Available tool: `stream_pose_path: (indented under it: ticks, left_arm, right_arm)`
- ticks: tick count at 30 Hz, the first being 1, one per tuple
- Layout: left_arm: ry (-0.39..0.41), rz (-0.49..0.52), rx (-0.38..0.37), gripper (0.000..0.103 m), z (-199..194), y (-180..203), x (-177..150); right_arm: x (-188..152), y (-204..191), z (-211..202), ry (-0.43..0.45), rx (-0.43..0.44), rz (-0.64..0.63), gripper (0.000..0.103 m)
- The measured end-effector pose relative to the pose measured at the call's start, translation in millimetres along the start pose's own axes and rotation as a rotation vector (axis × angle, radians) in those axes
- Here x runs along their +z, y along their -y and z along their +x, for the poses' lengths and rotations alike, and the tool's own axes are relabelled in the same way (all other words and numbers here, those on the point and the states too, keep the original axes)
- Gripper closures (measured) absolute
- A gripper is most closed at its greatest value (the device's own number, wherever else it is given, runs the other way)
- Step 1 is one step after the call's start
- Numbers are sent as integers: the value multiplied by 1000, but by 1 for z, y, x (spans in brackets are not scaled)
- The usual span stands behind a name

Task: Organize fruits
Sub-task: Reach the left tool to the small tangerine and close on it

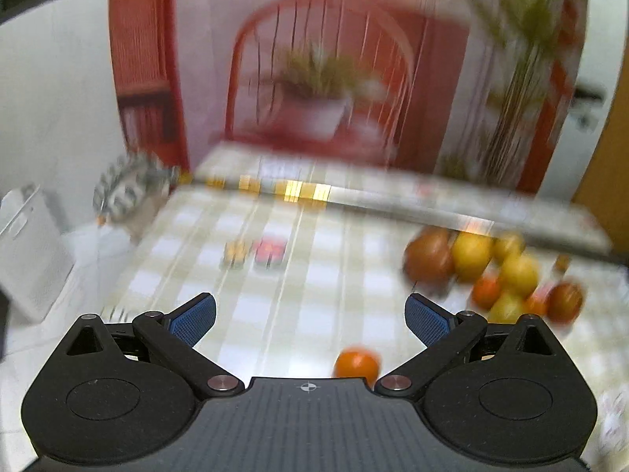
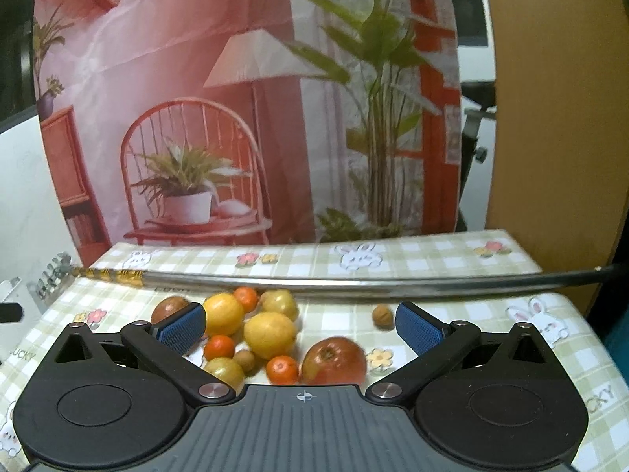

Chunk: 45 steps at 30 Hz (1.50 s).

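Note:
A pile of fruit (image 2: 259,330) lies on the checked tablecloth (image 2: 487,314): yellow lemons (image 2: 269,334), small oranges (image 2: 282,369), a red apple (image 2: 334,360), another reddish apple (image 2: 169,308) and walnuts (image 2: 382,316). My right gripper (image 2: 300,326) is open and empty just above the pile. The left wrist view is blurred. My left gripper (image 1: 310,320) is open and empty over the cloth, with a lone orange (image 1: 357,364) below it. The pile (image 1: 491,271) sits to its right.
A long metal rod (image 2: 354,281) lies across the table behind the fruit. A printed backdrop (image 2: 243,98) with a chair and plants stands at the table's far edge. A white object (image 1: 31,251) stands off the left edge.

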<state>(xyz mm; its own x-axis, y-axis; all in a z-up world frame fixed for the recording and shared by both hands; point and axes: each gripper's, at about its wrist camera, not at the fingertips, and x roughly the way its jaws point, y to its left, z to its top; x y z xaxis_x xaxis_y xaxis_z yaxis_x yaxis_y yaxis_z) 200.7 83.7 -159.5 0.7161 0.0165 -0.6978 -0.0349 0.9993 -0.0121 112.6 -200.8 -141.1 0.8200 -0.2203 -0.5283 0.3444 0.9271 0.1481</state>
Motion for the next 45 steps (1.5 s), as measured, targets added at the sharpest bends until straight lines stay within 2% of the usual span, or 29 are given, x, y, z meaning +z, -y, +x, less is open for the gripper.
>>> stream_pose_path:
  ticks: [2,5,8,14,19,25,31,33,38,45]
  left_arm:
    - [-85,-21,24,0,18,1,-2]
    - [-135,-66,6,0,34,-4,-7]
    - [-138,-57,2,0,42,-3,-10]
    - [-140,17,63,0,53,8,-12]
    - [-156,39,34,0,57,10,-16]
    - [-204,38,-71,20,65,11,-24]
    - [-189,16,-117,34,70,15,-34]
    - [-184,2,-125,42,73,14,-37]
    - [-153,-24,-141,50,76,11,-40]
    - [-150,7,-159,60,74,17,-42]
  right_arm:
    - [-2,1,7,-31,1,23,0]
    - [-4,2,20,-95,-12,39,0]
    - [-7,-1,28,-111,-35,-5,1]
    - [-5,-2,39,-109,-77,-42,1]
    - [-8,-2,49,-137,-59,-40,1]
    - [-13,-5,54,-143,-44,-48,4]
    - [-15,-2,54,-142,-31,-32,5]
    - [-15,-2,54,-142,-30,-29,5]
    - [-17,0,51,-140,-32,-21,5]
    - [-15,3,47,-134,-43,-5,5]
